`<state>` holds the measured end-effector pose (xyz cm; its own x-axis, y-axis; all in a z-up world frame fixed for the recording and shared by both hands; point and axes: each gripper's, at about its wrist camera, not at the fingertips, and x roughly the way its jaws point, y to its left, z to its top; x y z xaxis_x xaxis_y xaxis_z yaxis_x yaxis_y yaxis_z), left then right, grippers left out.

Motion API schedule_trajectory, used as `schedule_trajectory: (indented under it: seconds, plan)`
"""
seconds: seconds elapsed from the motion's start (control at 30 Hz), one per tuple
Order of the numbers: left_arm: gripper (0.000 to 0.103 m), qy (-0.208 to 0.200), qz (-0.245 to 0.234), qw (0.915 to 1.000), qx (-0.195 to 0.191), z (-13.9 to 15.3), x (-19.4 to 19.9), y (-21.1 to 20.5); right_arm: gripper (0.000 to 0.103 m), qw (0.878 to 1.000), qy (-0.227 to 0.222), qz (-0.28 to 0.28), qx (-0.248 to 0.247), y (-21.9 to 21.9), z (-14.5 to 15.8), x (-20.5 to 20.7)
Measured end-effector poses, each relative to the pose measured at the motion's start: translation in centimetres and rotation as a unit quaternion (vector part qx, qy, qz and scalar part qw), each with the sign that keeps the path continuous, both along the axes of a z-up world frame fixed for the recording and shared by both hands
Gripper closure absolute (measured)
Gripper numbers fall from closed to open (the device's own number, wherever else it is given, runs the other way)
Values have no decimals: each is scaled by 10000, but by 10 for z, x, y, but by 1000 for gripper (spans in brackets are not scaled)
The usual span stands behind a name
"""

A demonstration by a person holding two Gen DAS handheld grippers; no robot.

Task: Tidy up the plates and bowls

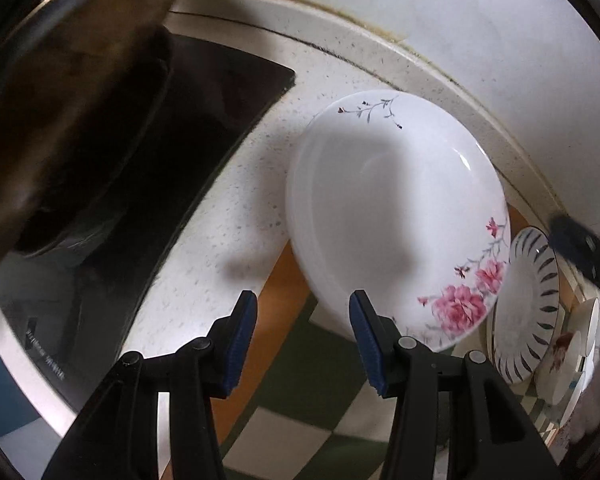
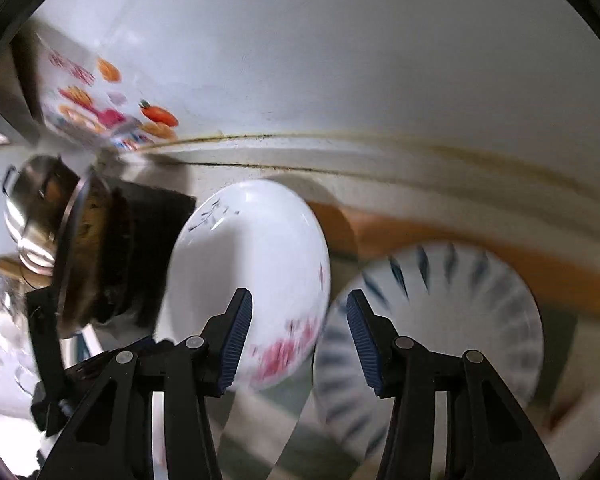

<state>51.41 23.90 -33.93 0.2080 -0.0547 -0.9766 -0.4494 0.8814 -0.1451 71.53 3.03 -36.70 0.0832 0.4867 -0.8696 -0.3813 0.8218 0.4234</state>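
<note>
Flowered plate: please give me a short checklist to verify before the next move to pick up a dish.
1. Left gripper empty: ok, nothing between its fingers.
2. Right gripper empty: ok.
3. Flowered plate lies flat: cannot tell; it overhangs the orange mat.
4. Striped plate apart from the flowered plate: not ok, rims overlap.
5. Right wrist view sharp: not ok, blurred.
6. Stove away from the plates: ok.

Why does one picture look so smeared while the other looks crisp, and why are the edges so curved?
Right wrist view: motion blur smears the striped plate and the floral plate. Left wrist view: sharp, with the floral plate showing a soft shadow in its middle and a small glint near its rim. Both views: the fisheye lens bends the counter edge into an arc and darkens the corners.
</note>
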Motion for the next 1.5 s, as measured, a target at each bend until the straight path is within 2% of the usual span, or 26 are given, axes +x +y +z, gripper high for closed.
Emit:
schedule_trajectory:
  seconds: [0.17,0.3,0.37,0.4,0.47,0.5,0.7,0.9,1.17,1.5]
  plan:
    - [58,115,-33,9999,-78,-21,12,1,52,9989,20,307,-359,31,-33,30]
    - [58,179,-78,9997,-177,-34,17,2,58,9977,128,437,-498,42,-53,46]
    - [65,69,-101,9996,-261,-36,19,2,63,9966,114,563,-591,50,-63,48]
    - [70,32,-115,9995,-292,-37,20,3,68,9953,210,727,-602,55,-69,46]
    - [73,-4,-156,9995,-263,-38,22,2,74,9950,90,830,-554,60,-69,46]
    - [73,-19,-128,9996,-231,-38,21,2,80,9950,197,836,-505,61,-71,48]
    - [75,-113,-101,9997,-195,-35,15,-1,83,9968,194,707,-324,53,-69,45]
    - [75,-268,-199,9993,-161,-16,-1,-15,89,9981,90,564,-220,32,-51,32]
    - [75,-494,-435,9977,-145,21,-18,-23,90,9995,-109,280,22,-4,-12,6]
    - [75,-823,-1047,9910,-150,84,-30,-61,90,9982,-388,-305,347,-87,58,-67]
